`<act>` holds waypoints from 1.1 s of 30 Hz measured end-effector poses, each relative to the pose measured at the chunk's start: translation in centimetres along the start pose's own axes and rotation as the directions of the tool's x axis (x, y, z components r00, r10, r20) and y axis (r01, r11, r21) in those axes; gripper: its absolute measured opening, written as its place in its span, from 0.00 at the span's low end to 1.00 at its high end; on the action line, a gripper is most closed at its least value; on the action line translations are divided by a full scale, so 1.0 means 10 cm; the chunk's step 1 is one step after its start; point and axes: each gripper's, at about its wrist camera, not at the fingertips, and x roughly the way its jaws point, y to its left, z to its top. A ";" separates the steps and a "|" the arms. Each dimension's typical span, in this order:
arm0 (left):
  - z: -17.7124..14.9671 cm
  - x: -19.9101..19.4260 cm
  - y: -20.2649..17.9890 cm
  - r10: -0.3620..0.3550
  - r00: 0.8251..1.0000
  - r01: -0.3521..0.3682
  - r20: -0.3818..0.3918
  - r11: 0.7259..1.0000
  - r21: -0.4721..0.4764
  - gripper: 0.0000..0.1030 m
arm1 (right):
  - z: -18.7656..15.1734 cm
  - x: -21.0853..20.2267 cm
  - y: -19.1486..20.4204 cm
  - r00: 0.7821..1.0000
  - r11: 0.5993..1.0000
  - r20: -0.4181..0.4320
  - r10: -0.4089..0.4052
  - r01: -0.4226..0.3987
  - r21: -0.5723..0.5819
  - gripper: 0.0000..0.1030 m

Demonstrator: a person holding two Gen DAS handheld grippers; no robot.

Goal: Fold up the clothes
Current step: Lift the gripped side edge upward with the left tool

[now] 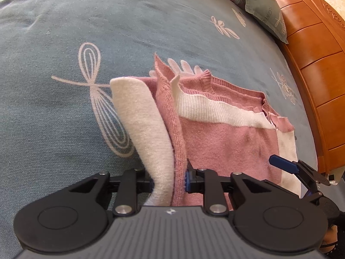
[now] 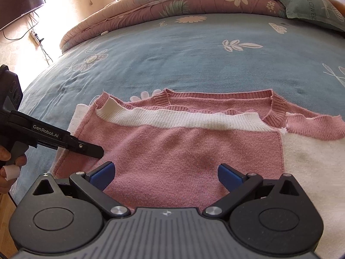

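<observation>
Sweater (image 2: pixel 194 151) lies half folded on the bed (image 2: pixel 194 60); left claw (image 1: pixel 169 179) is clamped on its raised side edge, right claw (image 2: pixel 165 174) hangs apart above. Carry the edge across level, keeping hems aligned

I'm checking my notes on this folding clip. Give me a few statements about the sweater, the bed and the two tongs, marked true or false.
1. The left tongs pinch a raised fold of the pink and white sweater. True.
2. The right tongs are clamped on the sweater. False: they stand open over it, gripping nothing.
3. The sweater lies on a blue floral bedsheet. True.
4. The sweater's neckline points toward the cameras. False: it lies at the far edge.
5. A folded quilt sits beyond the sweater. True.
</observation>
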 end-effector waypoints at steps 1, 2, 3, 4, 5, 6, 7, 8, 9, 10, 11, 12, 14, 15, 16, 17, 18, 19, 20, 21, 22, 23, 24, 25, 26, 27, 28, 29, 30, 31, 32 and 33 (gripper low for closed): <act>0.00 -0.01 -0.03 0.006 1.000 -0.006 0.002 1.000 0.003 0.21 | -0.01 -0.05 -0.02 1.000 1.000 0.006 -0.002 0.002 -0.005 1.00; 0.00 -0.04 -0.05 0.005 1.000 -0.005 0.006 1.000 0.004 0.21 | -0.03 -0.11 -0.05 1.000 1.000 0.010 -0.003 0.003 -0.010 1.00; 0.01 -0.06 -0.08 0.002 1.000 -0.002 0.010 1.000 0.005 0.21 | -0.05 -0.16 -0.07 1.000 1.000 0.012 -0.007 0.007 -0.013 1.00; 0.01 -0.09 -0.11 0.000 1.000 0.000 0.015 1.000 0.007 0.21 | -0.07 -0.21 -0.10 1.000 1.000 0.014 -0.012 0.012 -0.016 1.00; 0.02 -0.12 -0.14 -0.002 1.000 0.002 0.020 1.000 0.008 0.21 | -0.10 -0.25 -0.12 1.000 1.000 0.015 -0.017 0.017 -0.018 1.00; 0.02 -0.15 -0.18 -0.005 1.000 0.004 0.025 1.000 0.010 0.21 | -0.12 -0.29 -0.15 1.000 1.000 0.016 -0.020 0.020 -0.019 1.00; 0.03 -0.17 -0.21 -0.005 1.000 0.004 0.028 1.000 0.013 0.21 | -0.14 -0.32 -0.18 1.000 1.000 0.017 -0.020 0.020 -0.017 1.00; 0.03 -0.20 -0.25 -0.004 1.000 0.003 0.031 1.000 0.016 0.21 | -0.17 -0.36 -0.20 1.000 1.000 0.019 -0.019 0.019 -0.014 1.00; 0.03 -0.22 -0.29 -0.003 0.999 0.003 0.034 1.000 0.018 0.21 | -0.19 -0.39 -0.23 1.000 1.000 0.019 -0.016 0.016 -0.011 1.00; 0.04 -0.24 -0.32 -0.003 0.999 0.002 0.037 1.000 0.020 0.21 | -0.20 -0.41 -0.25 1.000 1.000 0.018 -0.011 0.011 -0.007 1.00; 0.04 -0.26 -0.36 -0.003 0.999 0.002 0.041 1.000 0.022 0.21 | -0.22 -0.43 -0.27 1.000 1.000 0.016 -0.004 0.005 -0.005 1.00; 0.04 -0.28 -0.39 -0.002 0.999 0.001 0.044 1.000 0.023 0.21 | -0.24 -0.44 -0.28 1.000 1.000 0.015 0.002 -0.002 -0.004 1.00; 0.05 -0.32 -0.48 0.002 0.999 -0.004 0.050 0.999 0.034 0.21 | -0.28 -0.48 -0.31 1.000 1.000 0.012 0.014 -0.014 -0.001 1.00; 0.05 -0.34 -0.53 0.005 0.999 -0.007 0.052 0.999 0.039 0.21 | -0.29 -0.49 -0.32 1.000 1.000 0.011 0.019 -0.020 0.001 1.00; 0.05 -0.34 -0.56 0.015 0.999 -0.017 0.052 0.999 0.046 0.21 | -0.31 -0.51 -0.34 1.000 1.000 0.010 0.021 -0.022 0.002 1.00; 0.05 -0.33 -0.60 0.027 0.998 -0.030 0.050 0.998 0.053 0.21 | -0.33 -0.53 -0.36 1.000 1.000 0.012 0.017 -0.017 0.003 1.00; 0.05 -0.33 -0.61 0.035 0.998 -0.038 0.049 0.998 0.055 0.21 | -0.35 -0.56 -0.37 1.000 1.000 0.013 0.010 -0.010 0.004 1.00; 0.05 -0.32 -0.62 0.042 0.998 -0.045 0.048 0.997 0.056 0.21 | -0.36 -0.58 -0.39 1.000 1.000 0.015 0.003 -0.003 0.004 1.00; 0.05 -0.33 -0.63 0.048 0.998 -0.051 0.050 0.997 0.057 0.20 | -0.38 -0.60 -0.40 1.000 1.000 0.017 -0.001 0.001 0.004 1.00; 0.05 -0.33 -0.63 0.053 0.997 -0.056 0.052 0.997 0.057 0.19 | -0.39 -0.62 -0.41 1.000 1.000 0.019 -0.003 0.003 0.004 1.00; 0.04 -0.33 -0.64 0.058 0.997 -0.061 0.054 0.997 0.057 0.19 | -0.40 -0.64 -0.43 1.000 1.000 0.021 -0.005 0.004 0.004 1.00; 0.04 -0.34 -0.65 0.062 0.997 -0.065 0.055 0.996 0.058 0.19 | -0.41 -0.66 -0.44 1.000 1.000 0.024 -0.004 0.003 0.006 1.00; 0.04 -0.35 -0.65 0.065 0.996 -0.068 0.057 0.996 0.060 0.19 | -0.42 -0.69 -0.46 1.000 1.000 0.028 -0.001 0.001 0.010 1.00; 0.04 -0.35 -0.67 0.068 0.996 -0.072 0.057 0.995 0.065 0.19 | -0.42 -0.70 -0.47 0.999 1.000 0.032 0.002 -0.002 0.014 1.00; 0.04 -0.35 -0.68 0.075 0.996 -0.079 0.055 0.994 0.073 0.19 | -0.43 -0.72 -0.48 0.999 1.000 0.036 0.004 -0.005 0.019 1.00; 0.04 -0.34 -0.68 0.087 0.995 -0.091 0.052 0.993 0.081 0.19 | -0.43 -0.73 -0.49 0.999 1.000 0.040 0.007 -0.008 0.025 1.00; 0.05 -0.32 -0.67 0.104 0.993 -0.109 0.051 0.990 0.090 0.19 | -0.44 -0.74 -0.49 0.999 1.000 0.042 0.009 -0.010 0.026 1.00; 0.05 -0.29 -0.64 0.113 0.993 -0.117 0.047 0.990 0.084 0.19 | -0.44 -0.75 -0.49 0.999 1.000 0.043 0.010 -0.011 0.024 1.00; 0.05 -0.27 -0.58 0.110 0.993 -0.112 0.041 0.991 0.067 0.19 | -0.44 -0.75 -0.48 0.999 1.000 0.043 0.011 -0.012 0.023 1.00; 0.05 -0.25 -0.52 0.103 0.994 -0.105 0.038 0.993 0.053 0.19 | -0.44 -0.76 -0.47 0.999 1.000 0.043 0.011 -0.012 0.019 1.00; 0.05 -0.23 -0.46 0.099 0.994 -0.100 0.038 0.994 0.043 0.19 | -0.44 -0.77 -0.47 0.999 1.000 0.042 0.011 -0.011 0.013 1.00; 0.04 -0.22 -0.39 0.096 0.995 -0.097 0.037 0.995 0.031 0.19 | -0.45 -0.77 -0.47 0.999 1.000 0.039 0.009 -0.010 0.011 1.00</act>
